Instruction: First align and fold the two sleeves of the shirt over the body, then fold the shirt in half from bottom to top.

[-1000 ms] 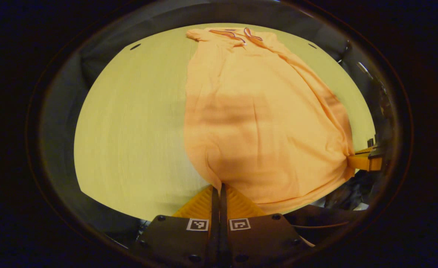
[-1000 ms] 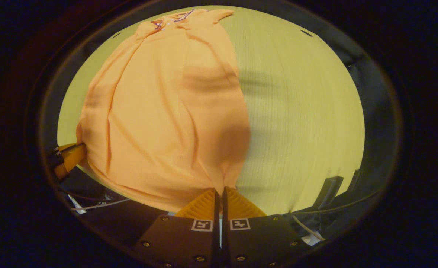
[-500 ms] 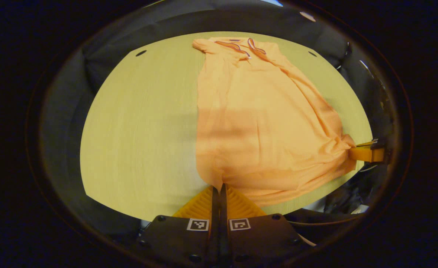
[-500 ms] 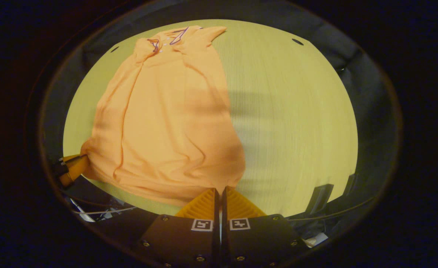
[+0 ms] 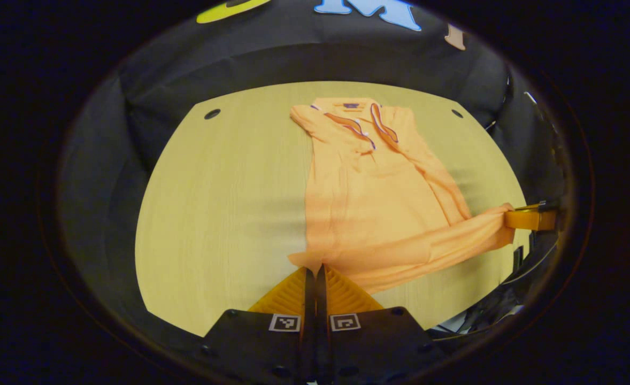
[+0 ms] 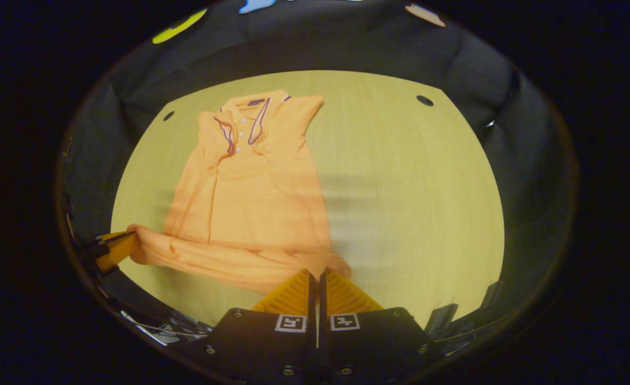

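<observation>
1. In the left gripper view, the left gripper (image 5: 315, 270) sits at the bottom with its two fingers pressed together, barely a slit between them, and a corner of the orange polo shirt's (image 5: 371, 192) bottom hem is pinched there.
2. The shirt lies lengthwise on the pale wooden table (image 5: 224, 203), collar (image 5: 359, 118) at the far end with its dark-trimmed placket facing up, and the sleeves folded in over the body so it makes a narrow strip.
3. The hem is lifted off the table and stretched into a rolled band running from the left gripper's tips across to the right edge of this view.
4. There the right gripper (image 5: 507, 219) shows from the side, its fingers closed on the other hem corner, the cloth bunched right at the tips.
5. Two small dark holes (image 5: 212, 114) mark the table's far corners.
6. In the right gripper view, the right gripper (image 6: 316, 272) is at the bottom, fingers shut to a thin line, with the near hem corner of the shirt (image 6: 251, 187) caught between them.
7. The raised hem runs leftward as a thick fold to the left gripper (image 6: 125, 240), which comes in low at the left edge and has the cloth clamped at its tip.
8. Beyond the fold, the shirt's body lies flat on the table (image 6: 411, 203), the collar (image 6: 243, 120) pointing away toward the far edge.
9. Some loose cables (image 6: 160, 329) lie off the table's near edge, low left.
</observation>
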A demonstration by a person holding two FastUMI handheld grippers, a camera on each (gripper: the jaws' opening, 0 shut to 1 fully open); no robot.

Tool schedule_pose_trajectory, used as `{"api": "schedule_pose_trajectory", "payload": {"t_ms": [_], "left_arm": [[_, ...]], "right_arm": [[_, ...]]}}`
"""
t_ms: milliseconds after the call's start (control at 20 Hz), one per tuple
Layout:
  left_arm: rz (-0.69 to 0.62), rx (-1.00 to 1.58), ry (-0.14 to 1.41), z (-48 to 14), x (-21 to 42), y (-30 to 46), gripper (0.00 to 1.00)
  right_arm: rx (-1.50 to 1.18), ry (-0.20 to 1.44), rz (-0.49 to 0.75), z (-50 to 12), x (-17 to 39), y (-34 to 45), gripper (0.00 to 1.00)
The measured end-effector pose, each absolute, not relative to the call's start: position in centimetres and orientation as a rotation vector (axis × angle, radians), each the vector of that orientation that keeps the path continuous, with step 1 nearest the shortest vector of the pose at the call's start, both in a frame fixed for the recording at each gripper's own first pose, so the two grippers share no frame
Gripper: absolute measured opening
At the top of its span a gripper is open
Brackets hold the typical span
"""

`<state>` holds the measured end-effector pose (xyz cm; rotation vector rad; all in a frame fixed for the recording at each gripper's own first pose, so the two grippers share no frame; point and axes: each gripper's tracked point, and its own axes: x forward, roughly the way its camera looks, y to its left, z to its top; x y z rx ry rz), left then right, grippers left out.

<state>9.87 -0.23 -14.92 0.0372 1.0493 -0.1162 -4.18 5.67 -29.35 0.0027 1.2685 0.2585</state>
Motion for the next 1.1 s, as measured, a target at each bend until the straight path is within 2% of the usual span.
{"api": "schedule_pose_trajectory", "payload": {"t_ms": [50,400,850,1100], "left_arm": [[-0.115,0.026,1.035,-9.9,12.3,-0.1,0.06],[-0.111,0.005,0.918,-5.5,24.9,0.5,0.06],[-0.117,0.008,0.783,-5.3,41.2,0.6,0.06],[-0.113,0.041,0.704,-7.8,47.9,0.6,0.05]], "right_arm": [[0.004,1.254,0.261,-28.9,-2.9,5.8,0.02],[0.023,1.132,0.262,-26.3,9.8,7.9,0.02],[0.081,0.975,0.247,-27.9,23.1,10.6,0.02],[0.095,0.886,0.247,-31.1,29.1,12.0,0.02]]}}
